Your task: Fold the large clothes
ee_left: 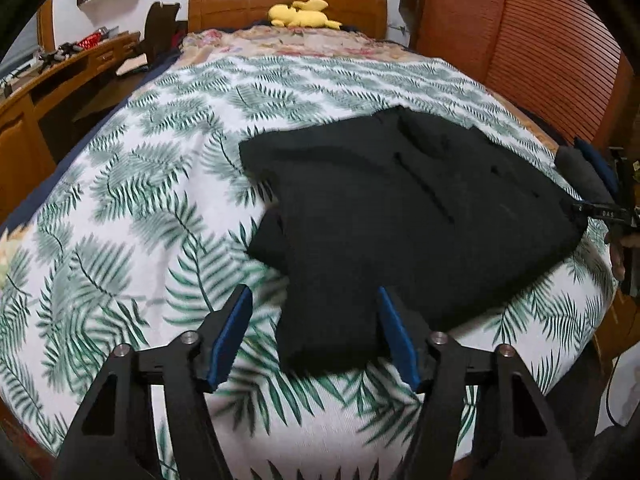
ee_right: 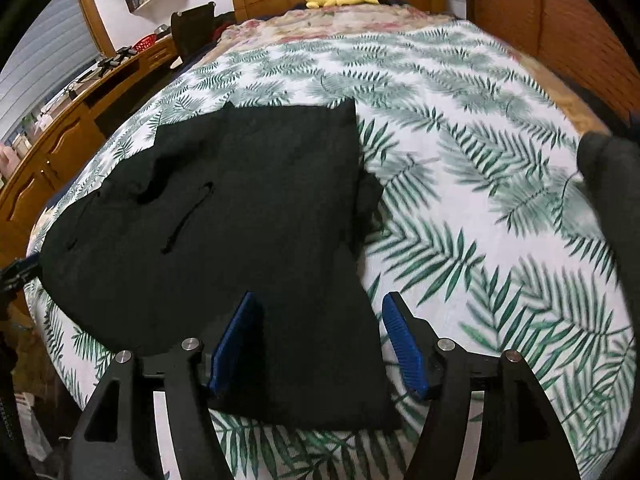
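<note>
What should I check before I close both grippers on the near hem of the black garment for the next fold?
1. Left gripper open: ok, blue pads apart, not pressing cloth.
2. Right gripper open: ok, pads apart.
3. Cloth between the left pads: ok, the black garment has its near left corner lying between them.
4. Cloth between the right pads: ok, the near right corner lies between them in the right wrist view.
5. Garment lying flat on the leaf-print bedspread: not ok, a loose flap sticks out along the left edge.
6. How many layers each grip would catch: cannot tell, the black fabric hides its folds.
</note>
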Motion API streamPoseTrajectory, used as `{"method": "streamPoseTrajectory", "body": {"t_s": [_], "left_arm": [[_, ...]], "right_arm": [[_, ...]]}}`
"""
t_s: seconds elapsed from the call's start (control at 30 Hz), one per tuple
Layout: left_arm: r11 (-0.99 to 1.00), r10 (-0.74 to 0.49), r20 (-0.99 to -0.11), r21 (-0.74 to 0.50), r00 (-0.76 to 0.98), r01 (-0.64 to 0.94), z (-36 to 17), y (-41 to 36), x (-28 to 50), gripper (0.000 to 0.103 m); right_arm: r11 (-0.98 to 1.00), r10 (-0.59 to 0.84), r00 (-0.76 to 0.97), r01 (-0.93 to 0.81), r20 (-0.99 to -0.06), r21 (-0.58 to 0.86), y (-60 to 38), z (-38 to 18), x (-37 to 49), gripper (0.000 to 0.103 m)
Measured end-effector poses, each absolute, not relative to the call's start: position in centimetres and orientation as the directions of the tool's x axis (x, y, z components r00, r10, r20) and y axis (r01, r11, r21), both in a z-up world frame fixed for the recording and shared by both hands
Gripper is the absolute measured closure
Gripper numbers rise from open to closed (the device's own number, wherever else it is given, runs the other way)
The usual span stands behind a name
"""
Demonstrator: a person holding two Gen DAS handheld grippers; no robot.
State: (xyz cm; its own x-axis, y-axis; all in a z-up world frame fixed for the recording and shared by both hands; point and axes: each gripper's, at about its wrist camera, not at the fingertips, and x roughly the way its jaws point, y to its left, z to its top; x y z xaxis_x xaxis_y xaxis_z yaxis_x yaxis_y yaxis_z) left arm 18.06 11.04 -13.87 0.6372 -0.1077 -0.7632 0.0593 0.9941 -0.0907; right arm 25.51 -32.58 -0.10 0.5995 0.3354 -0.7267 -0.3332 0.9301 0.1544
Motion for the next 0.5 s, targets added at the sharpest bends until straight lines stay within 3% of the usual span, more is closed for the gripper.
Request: {"method": "streamPoseTrajectory", "body": {"t_s": [0.17,0.33,0.4,0.47,0.5], "left_arm": [[0.989,-0.145,-0.780,-0.137,0.609,0.060,-15.7,11.3,18.2,0.046],[0.979,-0.201,-0.774,-0.187,0.600,0.086,-16.0,11.0,18.3,0.082],[0.980,-0.192,-0.778,-0.179,0.598,0.082,-15.9,10.9,18.2,0.091],[0.980,-0.192,-0.778,-0.181,0.598,0.080,-15.7,10.7,18.1,0.097],[0.982,-0.186,-0.773,-0.171,0.607,0.083,-15.4,10.5,17.9,0.100]], "right_arm": [[0.916,0.386,0.551,-0.322,-0.740,0.238,-33.1,-1.7,26.0,0.035],[0.908,0.413,0.542,-0.309,-0.732,0.283,-33.3,-2.6,26.2,0.038],[0.892,0.443,0.530,-0.343,-0.723,0.295,-33.0,-2.6,25.8,0.066],[0.889,0.442,0.550,-0.372,-0.708,0.266,-32.8,-2.3,25.1,0.085],[0.890,0.438,0.562,-0.379,-0.702,0.252,-32.8,-2.0,24.8,0.089]]}}
